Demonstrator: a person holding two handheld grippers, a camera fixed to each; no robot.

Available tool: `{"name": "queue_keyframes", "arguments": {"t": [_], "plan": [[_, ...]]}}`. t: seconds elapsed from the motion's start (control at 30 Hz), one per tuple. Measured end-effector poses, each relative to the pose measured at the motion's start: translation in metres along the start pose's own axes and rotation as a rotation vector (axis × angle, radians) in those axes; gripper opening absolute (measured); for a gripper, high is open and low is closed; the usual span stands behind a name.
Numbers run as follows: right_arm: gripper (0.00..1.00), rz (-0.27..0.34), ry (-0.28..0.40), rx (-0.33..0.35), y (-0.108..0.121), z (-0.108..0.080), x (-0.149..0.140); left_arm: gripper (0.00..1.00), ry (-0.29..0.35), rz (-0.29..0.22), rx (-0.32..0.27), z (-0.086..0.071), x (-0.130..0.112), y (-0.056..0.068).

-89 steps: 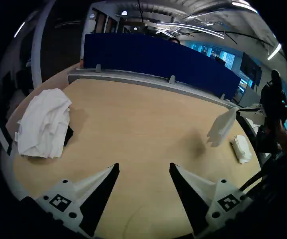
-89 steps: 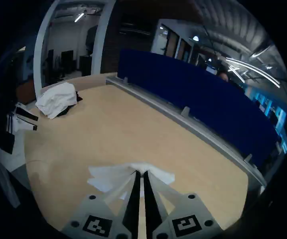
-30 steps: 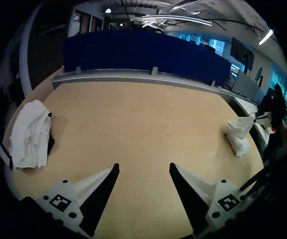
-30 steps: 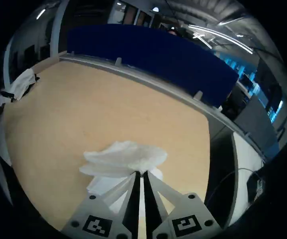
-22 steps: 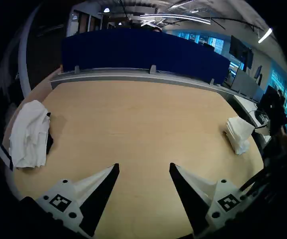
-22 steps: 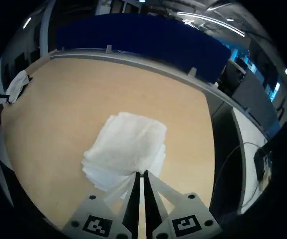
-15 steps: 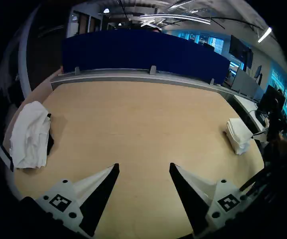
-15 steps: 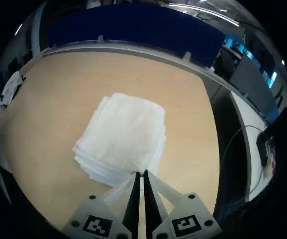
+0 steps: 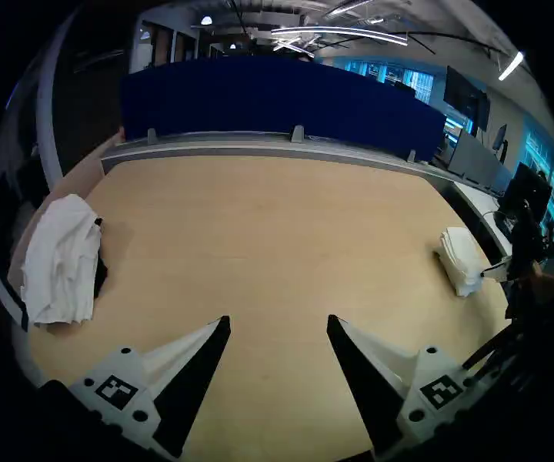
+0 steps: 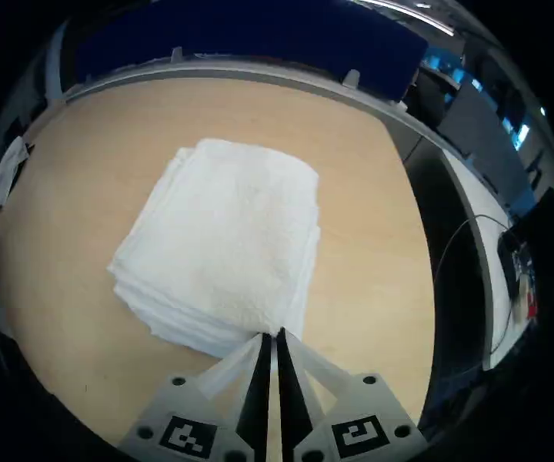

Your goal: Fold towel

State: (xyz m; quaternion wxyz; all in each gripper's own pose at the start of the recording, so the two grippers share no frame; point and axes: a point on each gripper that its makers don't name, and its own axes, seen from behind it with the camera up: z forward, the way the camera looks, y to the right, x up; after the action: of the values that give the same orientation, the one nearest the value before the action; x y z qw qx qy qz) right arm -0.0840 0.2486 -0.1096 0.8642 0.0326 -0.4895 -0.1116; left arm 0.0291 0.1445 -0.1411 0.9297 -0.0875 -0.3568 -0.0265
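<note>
The towel (image 10: 223, 231), white and folded into a thick square with stacked layers showing along its edges, lies flat near the right end of the pale wooden table (image 10: 369, 262). The right gripper (image 10: 273, 339) has its jaws pressed together on the towel's near corner. In the left gripper view the towel (image 9: 462, 260) sits far off to the right. The left gripper (image 9: 277, 318) hangs over bare tabletop with its jaws wide apart, holding nothing. A loose heap of white cloth (image 9: 61, 258) lies at the table's opposite end, and a blue partition (image 9: 277, 100) runs along the far edge.

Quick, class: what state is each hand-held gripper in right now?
Left hand-held gripper: open, holding nothing.
Right hand-held gripper: closed on the folded towel.
</note>
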Motion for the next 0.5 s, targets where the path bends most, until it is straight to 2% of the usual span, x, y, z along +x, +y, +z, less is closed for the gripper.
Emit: {"name": "queue_keyframes", "arguments": {"t": [0.17,0.33,0.47,0.5], "plan": [[0.05,0.017,-0.004,-0.003,0.0026,0.0013,-0.0012,0.93,0.0,-0.002,0.002,-0.001,-0.0013,-0.0011],[0.06,0.007,-0.005,-0.015,0.0039,0.0008,-0.0004,0.93,0.0,-0.003,0.003,-0.0018,-0.0011,-0.0027],[0.11,-0.006,-0.001,-0.029,0.004,-0.0023,0.0007,0.93,0.002,-0.004,0.003,-0.0031,-0.0003,-0.0034],[0.16,-0.008,0.0,-0.037,0.0051,-0.0037,0.0002,0.93,0.003,-0.004,0.002,-0.0036,-0.0001,-0.0035]]}}
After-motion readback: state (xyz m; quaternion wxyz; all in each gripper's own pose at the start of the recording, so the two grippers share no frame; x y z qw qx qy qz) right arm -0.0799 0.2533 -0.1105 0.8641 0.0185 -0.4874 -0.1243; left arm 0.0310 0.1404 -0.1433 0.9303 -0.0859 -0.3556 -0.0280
